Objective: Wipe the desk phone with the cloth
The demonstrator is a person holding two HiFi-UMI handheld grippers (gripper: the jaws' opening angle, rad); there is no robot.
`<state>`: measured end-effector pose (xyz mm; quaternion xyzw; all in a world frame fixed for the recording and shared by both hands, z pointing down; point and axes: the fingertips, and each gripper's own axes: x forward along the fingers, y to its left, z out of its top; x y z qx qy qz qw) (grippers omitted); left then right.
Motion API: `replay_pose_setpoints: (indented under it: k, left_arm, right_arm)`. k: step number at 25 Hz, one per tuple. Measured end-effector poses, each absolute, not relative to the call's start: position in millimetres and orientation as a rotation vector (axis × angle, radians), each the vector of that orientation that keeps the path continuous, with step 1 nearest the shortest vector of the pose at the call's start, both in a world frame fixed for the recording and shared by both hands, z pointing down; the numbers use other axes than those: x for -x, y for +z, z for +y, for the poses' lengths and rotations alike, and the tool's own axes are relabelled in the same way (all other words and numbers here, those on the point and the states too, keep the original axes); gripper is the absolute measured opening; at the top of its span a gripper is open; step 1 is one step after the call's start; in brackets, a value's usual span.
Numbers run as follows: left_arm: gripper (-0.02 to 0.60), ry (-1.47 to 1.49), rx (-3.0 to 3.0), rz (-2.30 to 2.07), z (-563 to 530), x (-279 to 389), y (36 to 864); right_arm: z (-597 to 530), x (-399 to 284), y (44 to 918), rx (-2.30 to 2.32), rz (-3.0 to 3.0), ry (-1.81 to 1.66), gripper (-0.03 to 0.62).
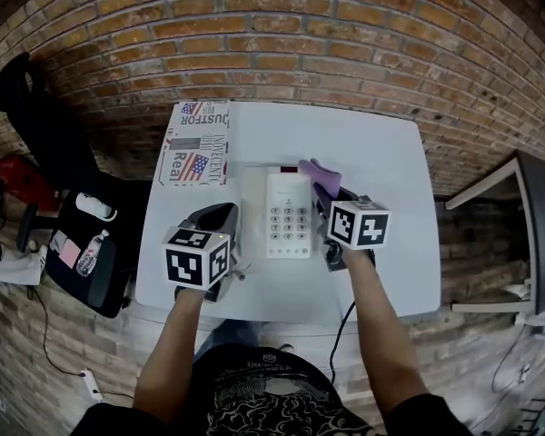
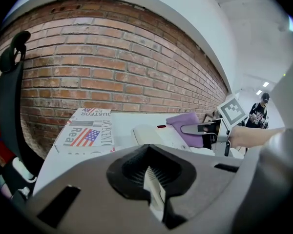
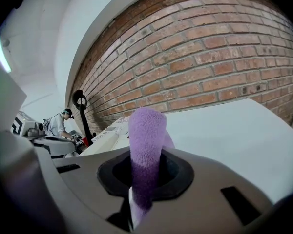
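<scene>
A white desk phone (image 1: 289, 213) lies mid-table, its handset (image 1: 253, 209) in the cradle on its left side. My right gripper (image 1: 328, 209) is shut on a purple cloth (image 1: 322, 178), which hangs over the phone's right edge near the top. In the right gripper view the cloth (image 3: 146, 140) sticks up out of the shut jaws of the gripper (image 3: 144, 191), and the phone (image 3: 105, 140) lies to the left. My left gripper (image 1: 225, 218) is shut and holds nothing, just left of the handset. In the left gripper view, beyond the gripper (image 2: 154, 182), are the phone (image 2: 154, 134), cloth (image 2: 184, 123) and right gripper (image 2: 201, 129).
A folded newspaper (image 1: 196, 143) lies at the white table's (image 1: 381, 157) far left corner. A brick wall (image 1: 345, 34) runs behind the table. A black chair (image 1: 36, 121) and a bag with a bottle (image 1: 89, 254) stand to the left, another table (image 1: 538, 225) to the right.
</scene>
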<state>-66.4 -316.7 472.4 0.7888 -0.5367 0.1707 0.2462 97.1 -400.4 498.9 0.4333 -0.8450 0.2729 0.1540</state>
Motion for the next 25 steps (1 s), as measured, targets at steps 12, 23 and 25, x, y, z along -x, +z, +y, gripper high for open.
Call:
replay_pose_setpoints:
  k: [12,23,25]
  left_arm:
    - [0.006,0.463,-2.146,-1.493,-279,59,465]
    - [0.006,0.453,-2.138,-1.524,-249,51,462]
    - [0.006,0.446,-2.131,-1.533,-242,49,462]
  right_arm:
    - [-362,-100,504,-1.194,-2.429,0.815,0.044]
    - [-325,-104,510,-1.157,-2.442,0.858,0.043]
    - [-318,-104,511,-1.148,-2.447,0.865,0.043]
